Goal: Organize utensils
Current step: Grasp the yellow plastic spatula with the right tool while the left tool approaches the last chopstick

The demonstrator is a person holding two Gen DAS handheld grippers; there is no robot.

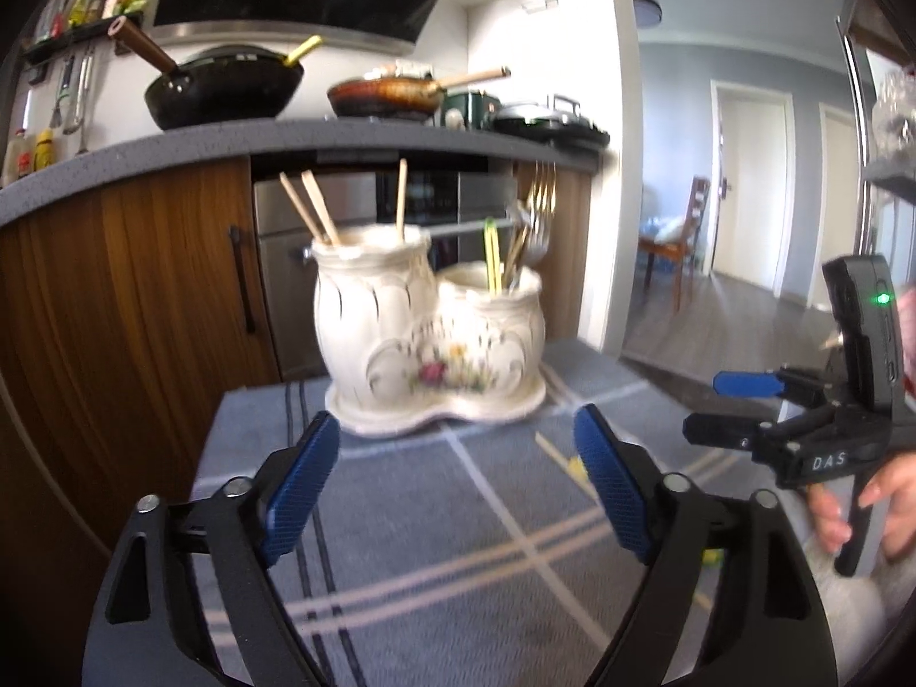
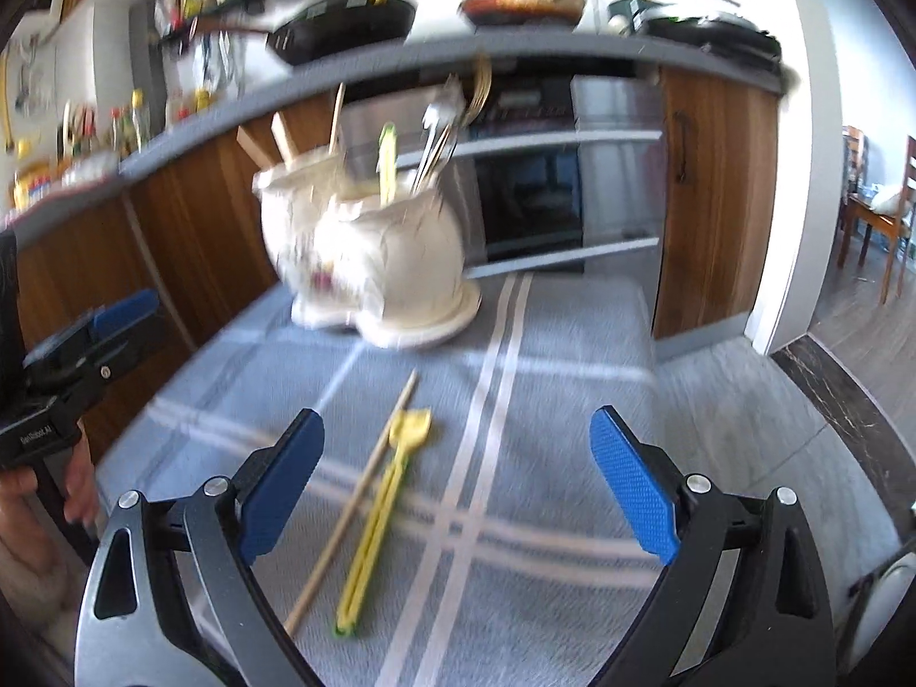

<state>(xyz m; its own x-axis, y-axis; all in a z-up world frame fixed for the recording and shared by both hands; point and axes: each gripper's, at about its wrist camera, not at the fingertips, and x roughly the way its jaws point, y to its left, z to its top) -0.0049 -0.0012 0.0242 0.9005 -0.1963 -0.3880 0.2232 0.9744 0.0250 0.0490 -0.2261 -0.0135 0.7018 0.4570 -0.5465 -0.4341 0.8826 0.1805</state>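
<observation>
Utensils left to tidy lie on a blue checked cloth over the counter: a wooden chopstick and a yellow utensil beside it, almost touching. Both run lengthwise away from the camera, slanting a little rightward toward a cream ceramic holder near the far edge, which already stands full of chopsticks and forks. The right tool hovers with its blue pads spread wide and nothing between them; the two loose pieces sit just ahead and slightly left of its centre, so this hand is the nearer one. The left tool is also wide and empty, facing the holder with bare cloth ahead. Motion blur softens everything, so what the yellow piece is cannot be told, and from the left view the loose pieces are mostly hidden behind a pad
</observation>
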